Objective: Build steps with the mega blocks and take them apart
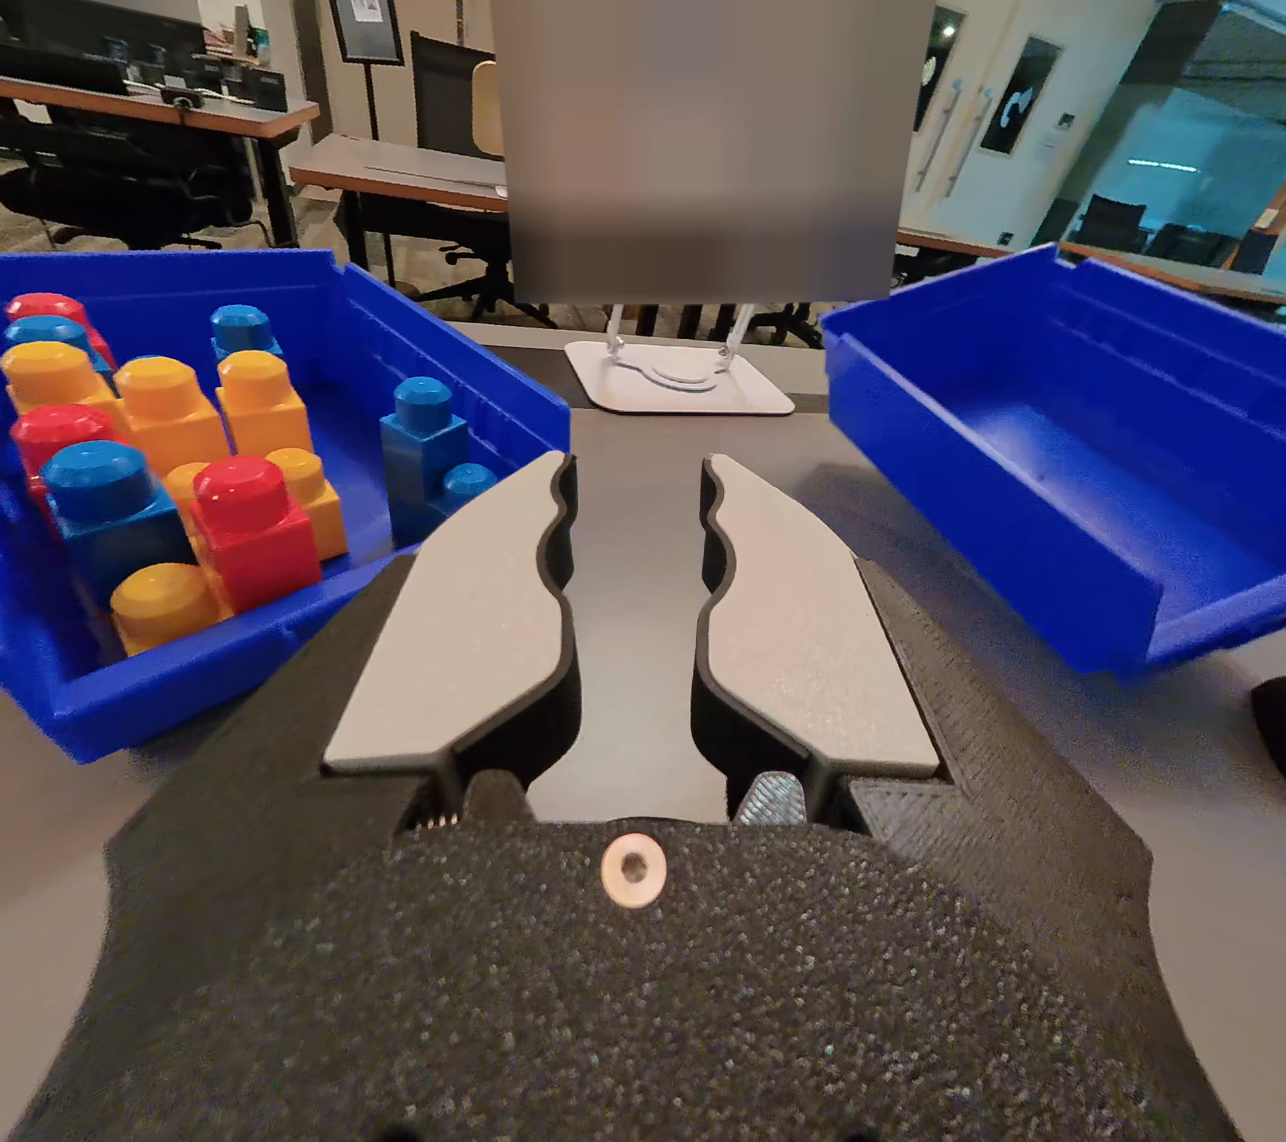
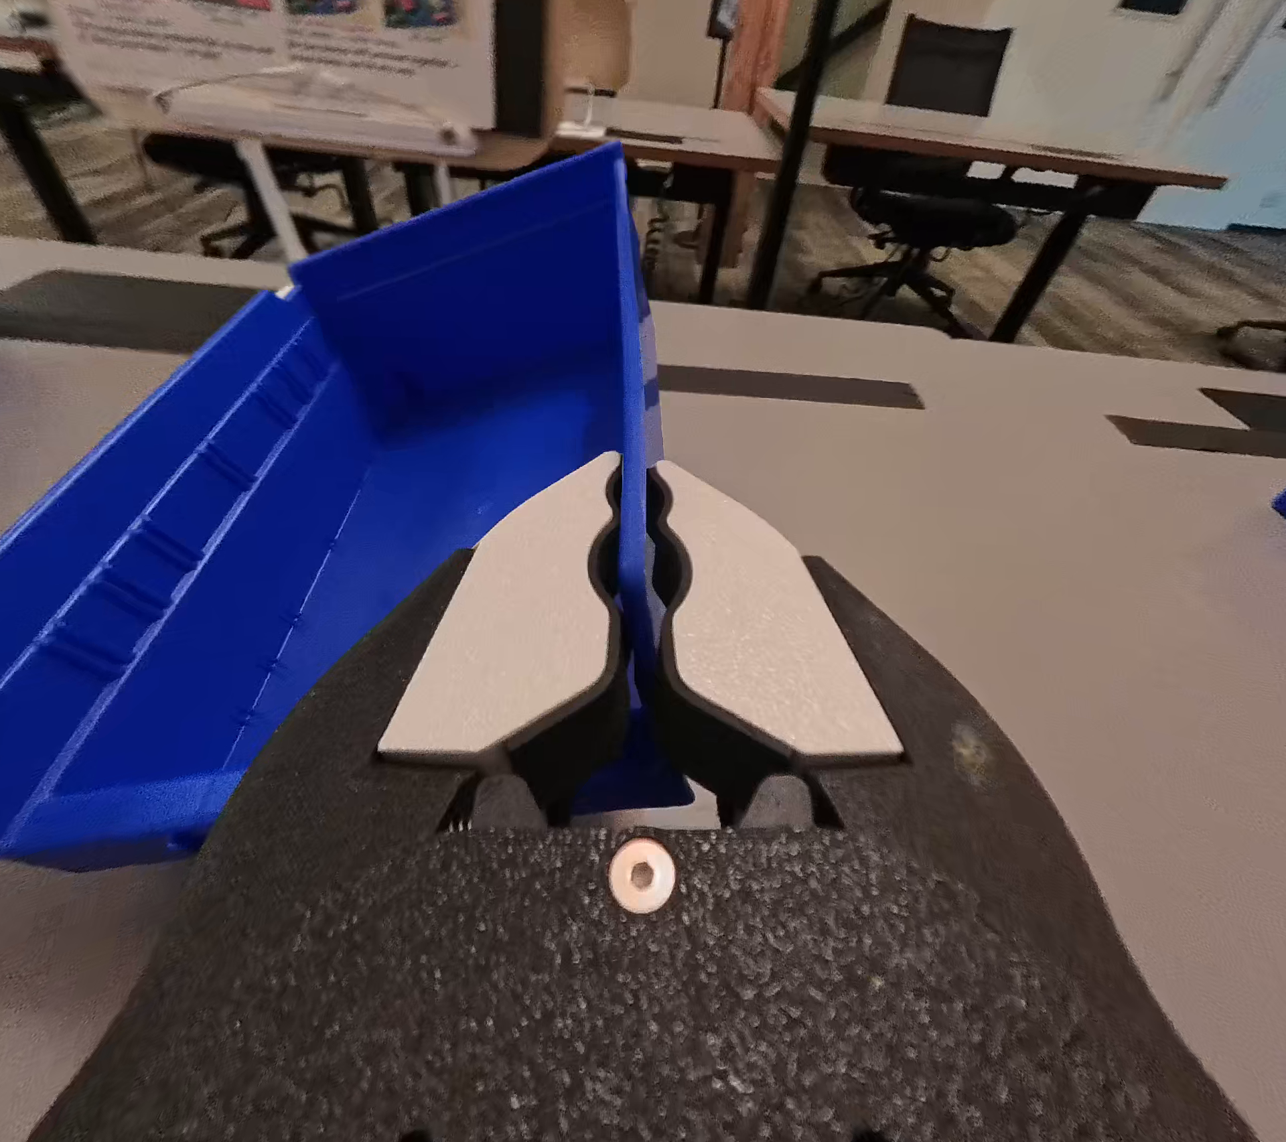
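Observation:
Several red, orange and blue mega blocks (image 1: 167, 468) stand in a blue bin (image 1: 445, 336) at the left of the left wrist view. My left gripper (image 1: 638, 468) is open and empty over the grey table, just right of that bin. A second blue bin (image 1: 1009, 559) with nothing in it sits at the right. In the right wrist view my right gripper (image 2: 634, 468) is shut on the right side wall of this empty blue bin (image 2: 292, 552), one finger inside and one outside.
A white stand base (image 1: 678, 385) sits at the back of the grey table (image 1: 640, 621) between the bins. Dark tape strips (image 2: 786, 395) mark the table to the right. Desks and office chairs stand beyond the table. The grippers' ends are close to 40 cm from one another.

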`<state>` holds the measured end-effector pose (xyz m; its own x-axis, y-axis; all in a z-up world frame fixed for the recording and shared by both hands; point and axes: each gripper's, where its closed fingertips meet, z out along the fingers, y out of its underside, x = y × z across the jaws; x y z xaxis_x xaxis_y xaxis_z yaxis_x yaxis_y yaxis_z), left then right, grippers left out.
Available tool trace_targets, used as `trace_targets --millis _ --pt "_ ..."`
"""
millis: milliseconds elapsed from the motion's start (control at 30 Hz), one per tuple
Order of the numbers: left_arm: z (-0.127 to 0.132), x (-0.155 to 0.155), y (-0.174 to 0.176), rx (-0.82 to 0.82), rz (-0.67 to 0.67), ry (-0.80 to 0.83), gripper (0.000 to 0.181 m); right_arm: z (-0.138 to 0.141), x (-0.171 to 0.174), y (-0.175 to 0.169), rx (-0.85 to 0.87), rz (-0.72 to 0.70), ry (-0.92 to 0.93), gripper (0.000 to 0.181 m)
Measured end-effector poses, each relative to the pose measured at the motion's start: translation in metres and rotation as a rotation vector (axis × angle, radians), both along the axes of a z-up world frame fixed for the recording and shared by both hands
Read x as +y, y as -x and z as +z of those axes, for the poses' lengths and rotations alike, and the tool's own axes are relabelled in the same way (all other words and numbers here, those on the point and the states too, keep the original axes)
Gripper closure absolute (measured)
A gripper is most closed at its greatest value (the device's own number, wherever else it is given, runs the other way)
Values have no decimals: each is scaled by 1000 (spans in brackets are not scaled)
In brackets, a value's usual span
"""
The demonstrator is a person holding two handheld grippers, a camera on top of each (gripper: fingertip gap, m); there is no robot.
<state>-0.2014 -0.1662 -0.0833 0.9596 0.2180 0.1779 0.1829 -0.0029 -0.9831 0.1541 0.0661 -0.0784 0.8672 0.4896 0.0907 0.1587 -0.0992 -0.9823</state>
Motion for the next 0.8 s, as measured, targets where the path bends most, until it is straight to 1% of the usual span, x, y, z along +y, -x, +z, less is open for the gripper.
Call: trace_targets --millis 200,300,367,500,600,700,800 --pt "-3 8 -9 14 -26 17 149 12 59 -63 181 -124 35 179" --pt "-2 5 -2 20 14 2 152 7 93 -88 219 -200 56 179" --pt "-2 1 3 14 39 -9 152 1 115 -100 208 -255 60 178" --pt "-10 0 12 23 78 24 153 -21 153 -115 222 -341 105 178" --pt "-14 -2 17 29 114 35 154 -35 173 -121 241 -388 129 178" --pt "-18 -2 20 28 129 42 154 -50 181 -121 230 -419 143 177" --pt "-24 1 20 31 131 56 154 -65 178 -119 231 -441 148 178"
